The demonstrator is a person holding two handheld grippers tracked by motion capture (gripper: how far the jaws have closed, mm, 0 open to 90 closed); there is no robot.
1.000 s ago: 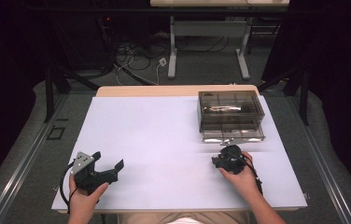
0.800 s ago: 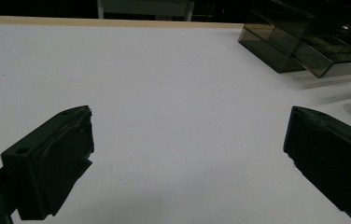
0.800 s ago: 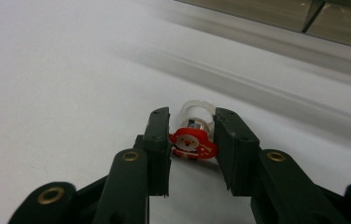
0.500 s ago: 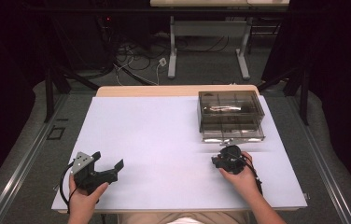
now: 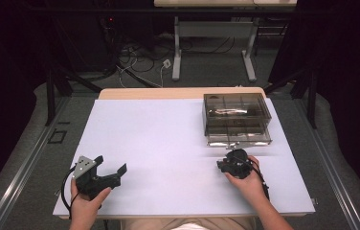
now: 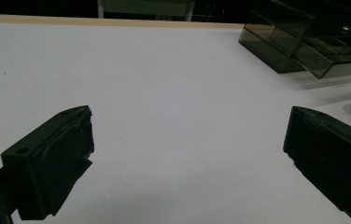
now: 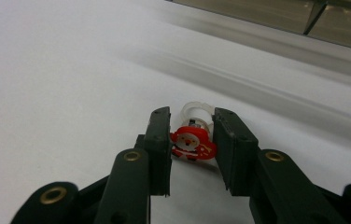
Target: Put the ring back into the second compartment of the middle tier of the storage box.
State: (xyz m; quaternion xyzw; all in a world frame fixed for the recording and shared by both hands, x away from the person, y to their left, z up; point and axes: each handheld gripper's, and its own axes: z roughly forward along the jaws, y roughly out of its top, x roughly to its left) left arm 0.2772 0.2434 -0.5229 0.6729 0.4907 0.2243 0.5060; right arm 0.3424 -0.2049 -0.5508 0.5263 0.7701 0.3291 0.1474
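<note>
A small red Santa figure (image 7: 191, 143) on a clear plastic ring (image 7: 196, 109) sits between the jaws of my right gripper (image 7: 191, 115), and both pads press on its sides just above the white table. In the high view my right gripper (image 5: 235, 154) rests at the front right, just short of the smoky transparent compartment box (image 5: 236, 119). My left gripper (image 5: 111, 164) lies low at the front left of the table. Its jaws (image 6: 190, 116) stand wide open with only bare table between them.
The white table top (image 5: 159, 139) stretches between the two hands. The compartment box (image 6: 304, 44) stands at the back right, its front edge (image 7: 276, 11) close ahead of the right gripper. Beyond the table lie floor cables and desk legs.
</note>
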